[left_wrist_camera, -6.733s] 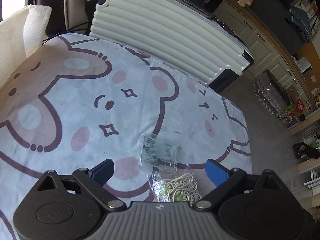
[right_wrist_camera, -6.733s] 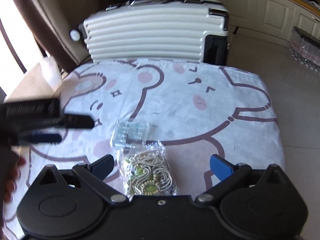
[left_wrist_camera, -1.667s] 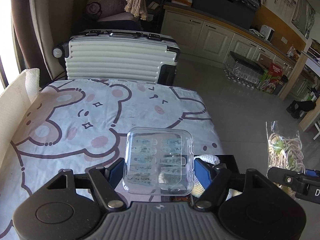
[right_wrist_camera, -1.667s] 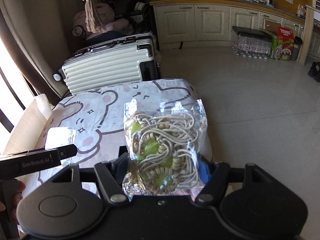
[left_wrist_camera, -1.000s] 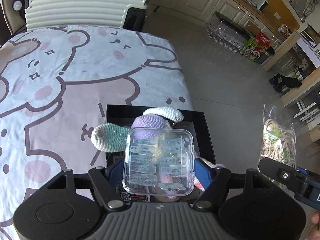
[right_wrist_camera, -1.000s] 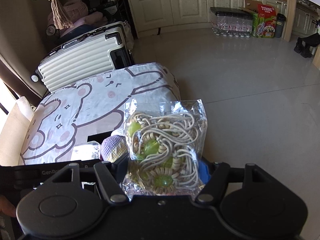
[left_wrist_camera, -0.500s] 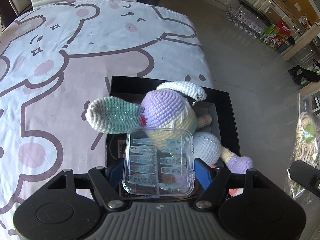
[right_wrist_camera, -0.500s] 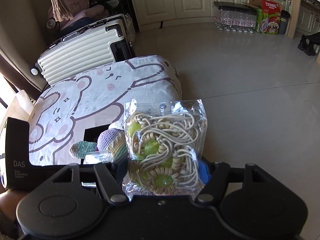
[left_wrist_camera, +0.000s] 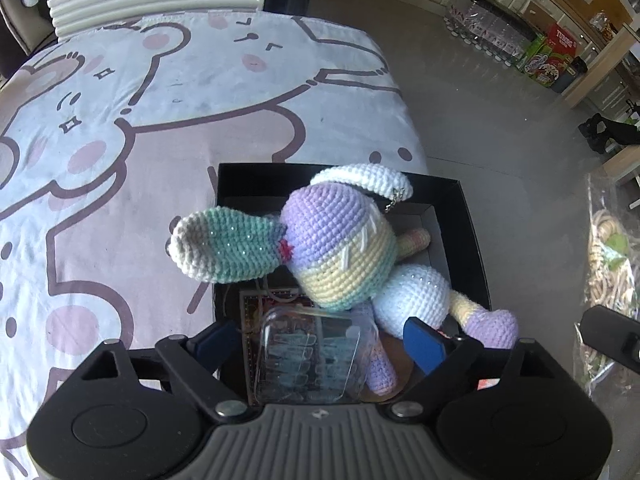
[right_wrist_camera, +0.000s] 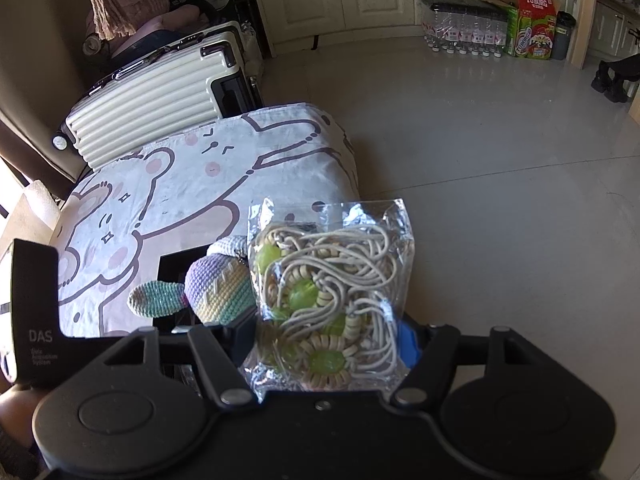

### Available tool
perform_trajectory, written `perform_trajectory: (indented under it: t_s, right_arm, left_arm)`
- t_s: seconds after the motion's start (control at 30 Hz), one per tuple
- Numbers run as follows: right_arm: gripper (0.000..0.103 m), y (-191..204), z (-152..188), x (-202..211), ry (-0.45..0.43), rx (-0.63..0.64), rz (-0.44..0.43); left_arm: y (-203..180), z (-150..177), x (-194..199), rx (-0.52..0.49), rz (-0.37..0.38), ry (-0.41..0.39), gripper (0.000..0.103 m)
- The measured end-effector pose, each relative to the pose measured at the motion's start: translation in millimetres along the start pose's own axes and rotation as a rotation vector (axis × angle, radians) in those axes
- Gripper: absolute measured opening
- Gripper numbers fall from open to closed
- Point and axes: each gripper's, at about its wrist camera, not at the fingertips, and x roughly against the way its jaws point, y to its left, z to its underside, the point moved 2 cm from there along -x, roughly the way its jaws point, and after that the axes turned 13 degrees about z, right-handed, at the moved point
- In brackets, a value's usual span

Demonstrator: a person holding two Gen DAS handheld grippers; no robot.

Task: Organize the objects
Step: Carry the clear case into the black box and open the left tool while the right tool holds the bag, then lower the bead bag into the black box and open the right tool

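Lowered since the earlier frame into the black open box (left_wrist_camera: 464,216) beside the pastel crocheted toy (left_wrist_camera: 340,252), the clear plastic compartment case (left_wrist_camera: 312,360) is being released as the left claw (left_wrist_camera: 320,344) opens, while the right claw (right_wrist_camera: 328,344) is kept clamped on the clear bag of beaded cords (right_wrist_camera: 328,300), held aloft for stowing next.

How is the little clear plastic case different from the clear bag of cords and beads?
The clear case is stiff and boxy with rounded corners; the bag is soft and crinkled. The case holds tidy rows of small pale pieces; the bag holds tangled cream cords with green beads. The case lies in the black box between the left gripper's opening jaws, no longer squeezed; the bag is clamped upright in the right gripper. Both are see-through.
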Motion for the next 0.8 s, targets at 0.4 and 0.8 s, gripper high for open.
perform_trajectory:
  t_s: [0.4,0.8]
  right_arm:
    - [0.07,34,-1,-2,0.019,-0.017,-0.101]
    - [0.07,108,19,-35,0.078,0.105,-0.073]
  left_arm:
    - [21,-16,67,-0.122,-0.112,-0.209,0.091]
    - [75,-26,97,-0.02,-0.102,-0.273,0.091]
